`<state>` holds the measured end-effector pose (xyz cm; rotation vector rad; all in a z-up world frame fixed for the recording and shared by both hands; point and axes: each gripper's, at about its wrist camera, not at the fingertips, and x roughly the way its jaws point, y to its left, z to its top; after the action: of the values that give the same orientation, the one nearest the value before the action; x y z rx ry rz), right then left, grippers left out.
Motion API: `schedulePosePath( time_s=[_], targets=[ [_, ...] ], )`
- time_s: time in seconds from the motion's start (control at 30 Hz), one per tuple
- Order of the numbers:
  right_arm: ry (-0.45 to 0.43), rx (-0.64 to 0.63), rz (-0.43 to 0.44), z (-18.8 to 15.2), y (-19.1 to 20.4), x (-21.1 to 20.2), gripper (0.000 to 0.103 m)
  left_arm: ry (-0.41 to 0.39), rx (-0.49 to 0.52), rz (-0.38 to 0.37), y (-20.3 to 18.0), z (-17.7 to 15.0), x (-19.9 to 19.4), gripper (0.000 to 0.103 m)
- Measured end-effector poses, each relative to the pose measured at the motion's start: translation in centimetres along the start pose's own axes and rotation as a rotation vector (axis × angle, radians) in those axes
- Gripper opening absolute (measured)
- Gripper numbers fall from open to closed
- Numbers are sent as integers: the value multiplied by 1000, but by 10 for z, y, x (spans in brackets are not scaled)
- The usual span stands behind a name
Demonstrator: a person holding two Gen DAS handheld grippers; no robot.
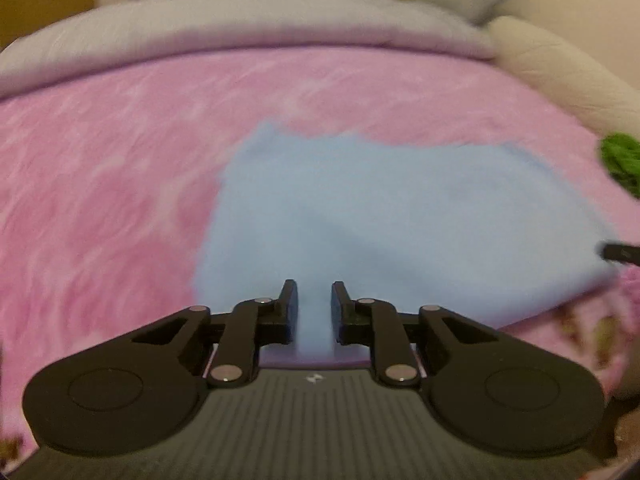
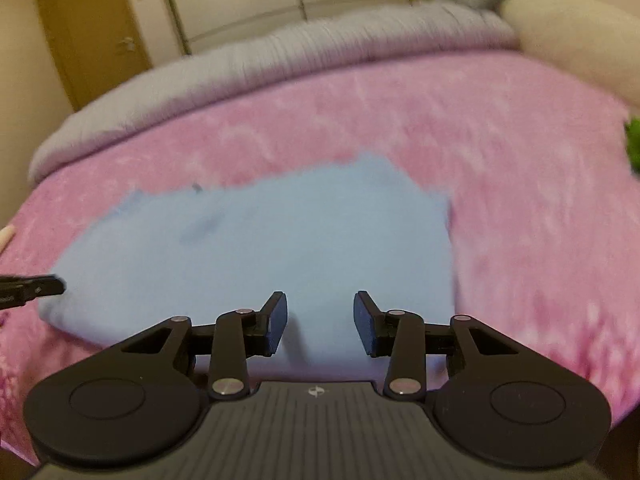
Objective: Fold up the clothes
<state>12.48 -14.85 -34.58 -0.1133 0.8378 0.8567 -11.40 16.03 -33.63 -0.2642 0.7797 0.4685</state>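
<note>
A blue garment (image 1: 392, 216) lies flat on the pink blanket (image 1: 100, 184) of a bed, toward the bed's near edge; its outline is blurred in both views. Its far edge is uneven, with a raised point near the far left corner in the left wrist view.

The left gripper (image 1: 314, 304) hangs over the garment's near edge, jaws a narrow gap apart with blue cloth showing between them; the pads do not press on it. The right gripper (image 2: 320, 320) also stands over the near edge, jaws spread wider, nothing pinched. Each gripper's dark tip shows at the side of the other's view, by the garment's near corners.

A grey quilt (image 2: 280, 56) is bunched along the bed's far edge, and a cream pillow (image 1: 560, 68) lies at the far right corner. Something green (image 1: 622, 160) sits at the right edge of the bed, apart from the garment. A brown door (image 2: 92, 36) stands behind the bed on the left.
</note>
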Motion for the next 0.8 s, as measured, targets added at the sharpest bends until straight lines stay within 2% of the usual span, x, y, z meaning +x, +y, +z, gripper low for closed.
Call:
schedulePosePath(
  time_s=[0.03,0.13,0.2,0.27,0.33,0.4,0.43,0.5,0.6,0.67,0.77,0.8],
  targets=[
    [4,34,-16,-8,-12,2,17,2,-13,17,7,-3,-3,14],
    [-14,184,27,-10,-36,-12,16,-18,-49,28,16,-4,-22,12],
    [-28,202,-2,-7,-31,-26,22,-41,-62,10,15,-3,-36,12],
    [-67,169,-43,-7,-16,-42,36,-56,-63,-30,7,-4,-43,13],
    [-57,123,-68,-12,-6,-43,36,-21,-62,-33,3,-10,-36,15],
    [3,89,-135,-22,-4,-30,36,42,-64,-5,0,-19,-27,14],
    [42,98,-176,-30,-5,-27,36,74,-65,9,-2,-24,-22,14],
    [65,166,-206,-42,-13,-35,37,85,-64,13,-9,-33,-32,14],
    [27,222,-177,-51,-17,-64,37,92,-65,19,-20,-45,-51,14],
    [12,213,-175,-53,-12,-82,38,96,-67,30,-30,-48,-63,14],
    [33,189,-169,-53,3,-92,53,88,-47,39,-47,-48,-76,17],
    [41,181,-166,-52,8,-95,54,82,-34,38,-54,-49,-82,18]
  ],
)
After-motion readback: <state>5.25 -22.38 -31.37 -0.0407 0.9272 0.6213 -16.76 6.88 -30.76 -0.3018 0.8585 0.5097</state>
